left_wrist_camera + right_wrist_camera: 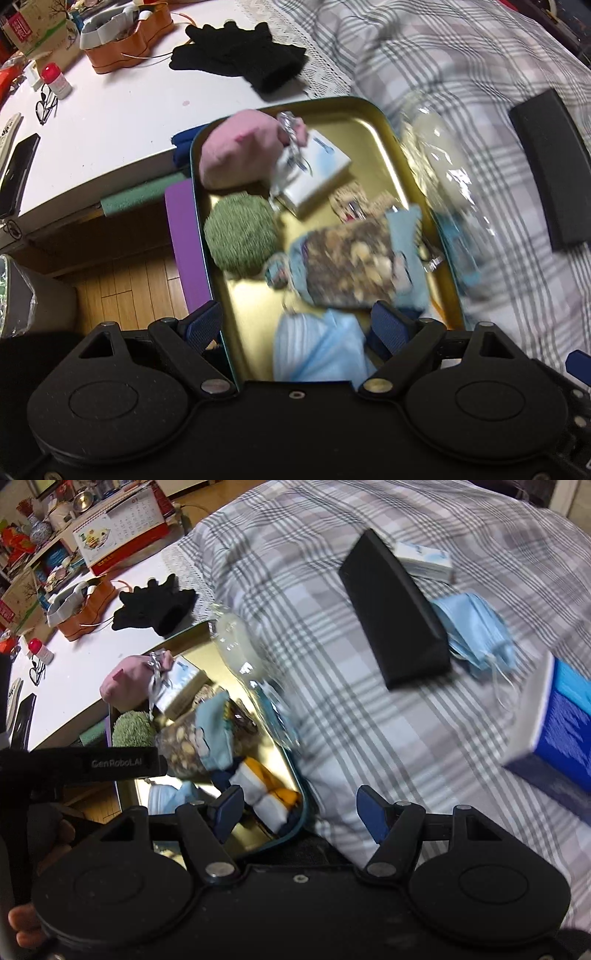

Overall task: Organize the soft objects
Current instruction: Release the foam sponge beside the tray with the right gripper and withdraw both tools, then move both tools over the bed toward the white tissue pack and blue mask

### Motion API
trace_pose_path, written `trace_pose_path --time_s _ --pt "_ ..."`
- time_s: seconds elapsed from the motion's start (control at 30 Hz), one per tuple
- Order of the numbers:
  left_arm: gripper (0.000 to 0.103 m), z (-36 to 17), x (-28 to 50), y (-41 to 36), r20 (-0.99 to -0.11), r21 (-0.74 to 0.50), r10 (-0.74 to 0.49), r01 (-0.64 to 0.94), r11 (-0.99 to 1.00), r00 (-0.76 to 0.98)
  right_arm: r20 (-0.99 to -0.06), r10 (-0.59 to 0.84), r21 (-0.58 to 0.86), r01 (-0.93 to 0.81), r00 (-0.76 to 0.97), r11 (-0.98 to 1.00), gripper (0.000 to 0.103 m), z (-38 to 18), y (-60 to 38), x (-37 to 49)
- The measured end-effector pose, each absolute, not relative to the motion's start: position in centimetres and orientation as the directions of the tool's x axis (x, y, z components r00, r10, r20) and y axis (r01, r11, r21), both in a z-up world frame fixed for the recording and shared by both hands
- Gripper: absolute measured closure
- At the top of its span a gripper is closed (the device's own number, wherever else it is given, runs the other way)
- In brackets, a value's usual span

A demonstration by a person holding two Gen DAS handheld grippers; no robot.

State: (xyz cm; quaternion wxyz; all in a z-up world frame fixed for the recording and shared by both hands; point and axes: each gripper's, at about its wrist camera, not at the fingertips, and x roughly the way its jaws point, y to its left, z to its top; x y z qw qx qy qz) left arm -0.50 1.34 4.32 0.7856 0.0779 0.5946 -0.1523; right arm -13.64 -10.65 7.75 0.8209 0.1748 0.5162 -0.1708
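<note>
Left gripper (297, 328): fingers apart, nothing between them, poised over the near end of the gold tin tray (373, 122).

Right gripper (301, 812): fingers apart, holding nothing, above the tray's near corner and the plaid bedcover (332, 709).

Gold tin tray, teal rim, lying at the edge of the bedcover. Contents, near to far:
- light blue folded cloth (317, 350), at the near end between the left fingers.
- white and orange rolled socks (266, 790), in the near corner, seen from the right wrist.
- brown patterned pouch (351, 266), blurred, resting on a pale blue cloth (406, 229).
- green fuzzy ball (240, 236), against the left wall.
- white tissue pack (317, 170), tilted, mid-tray.
- pink drawstring bag (240, 151), at the far left corner, touching the tissue pack.

Clear plastic bag (439, 158): lies over the tray's right rim, blurred.

On the bedcover, well apart from the tray: black case (395, 613); stack of blue face masks (476, 631), just beside it; second tissue pack (424, 561), behind the case; blue box (561, 723), at the right edge.

White table (110, 122), beyond the tray: black gloves (243, 55), orange tin (129, 40), red-capped bottle (55, 79), eyeglasses (46, 105).
</note>
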Motion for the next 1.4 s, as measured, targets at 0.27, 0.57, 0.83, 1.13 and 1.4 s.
trace_pose_path --time_s 0.27,0.57,0.83,1.13,1.4 --pt "0.018 5.5 -4.6 1.0 -0.952 -0.068 -0.173 0.374 0.925 0.254 -0.905 -0.129 0.102 0.504 0.404 0.858 0.037 7.6 -10.8 -18.1" --pt "0.018 6.1 -7.9 1.0 -0.947 -0.076 -0.195 0.41 0.909 0.257 -0.89 -0.175 0.08 0.522 0.421 0.849 0.037 8.2 -10.4 -22.0" --pt "0.018 6.6 -9.5 1.4 -0.943 -0.075 -0.203 0.423 0.903 0.265 -0.884 -0.172 0.096 0.528 0.435 0.844 0.036 8.6 -10.3 -23.9" --pt "0.018 6.9 -10.8 1.4 -0.941 -0.078 -0.213 0.443 0.893 0.264 -0.881 -0.173 0.102 0.534 0.441 0.839 0.036 8.8 -10.2 -25.1" --pt "0.018 6.7 -11.0 1.3 -0.944 -0.079 -0.214 0.455 0.887 0.253 -0.886 -0.164 0.114 0.548 0.433 0.829 0.036 8.5 -10.6 -25.6"
